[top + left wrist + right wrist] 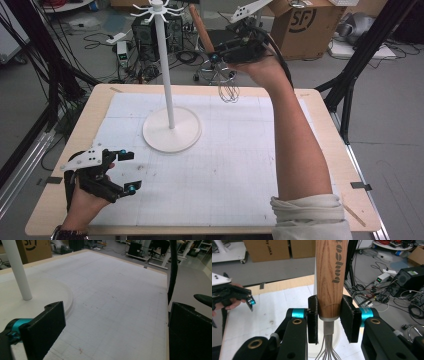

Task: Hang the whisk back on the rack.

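Right tongs (329,321) clamped on wooden-handled wire whisk (329,277), raised over far side of the surface (240,165), near white hook stand (169,100), left tongs (129,171) wide open, empty, near left.

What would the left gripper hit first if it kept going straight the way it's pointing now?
Probably nothing soon: the left gripper, jaws open, points across the bare table mat. The white stand's base lies off to one side, though depth is unclear.
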